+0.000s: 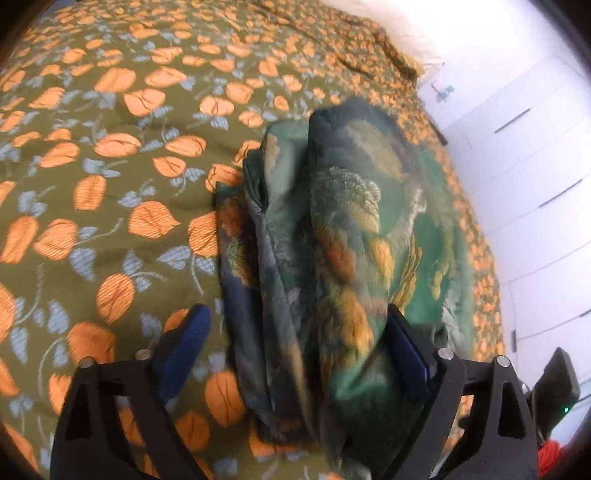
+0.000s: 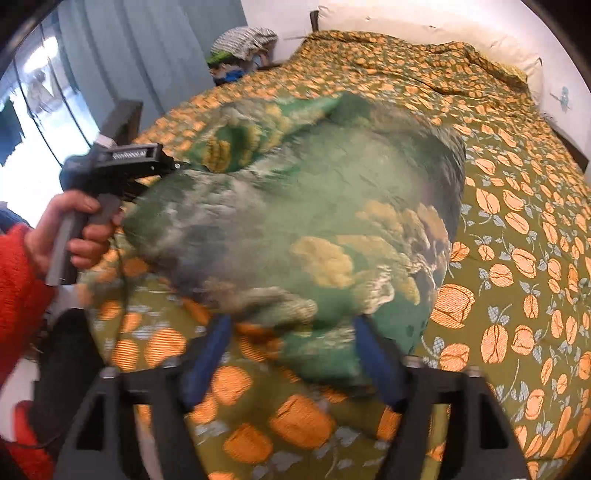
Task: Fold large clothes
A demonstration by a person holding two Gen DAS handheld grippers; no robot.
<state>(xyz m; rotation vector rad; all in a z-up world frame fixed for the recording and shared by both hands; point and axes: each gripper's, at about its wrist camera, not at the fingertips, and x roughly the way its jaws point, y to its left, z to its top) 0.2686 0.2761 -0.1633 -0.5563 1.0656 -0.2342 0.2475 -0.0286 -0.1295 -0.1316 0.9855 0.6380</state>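
A large green garment with yellow and orange flower print [image 1: 343, 229] lies bunched in thick folds on the bed. In the left wrist view my left gripper [image 1: 297, 314] stands open and wide around its near end: the right blue pad [image 1: 406, 350] is against the cloth, the left pad [image 1: 181, 354] is clear of it. In the right wrist view the garment [image 2: 295, 221] is blurred, and my right gripper [image 2: 291, 325] is open with a low fold between its fingers. There the left gripper's body [image 2: 125, 162] shows at the garment's left edge, held by a hand [image 2: 74, 229].
An olive bedspread with orange flowers [image 1: 110, 147] covers the whole bed. A white pillow [image 2: 424, 33] lies at the head. White cupboard doors [image 1: 524, 155] stand past the bed's right edge. A pile of clothes [image 2: 240, 48] and grey curtains [image 2: 140, 55] are at the far left. A red sleeve [image 2: 18, 288] is near.
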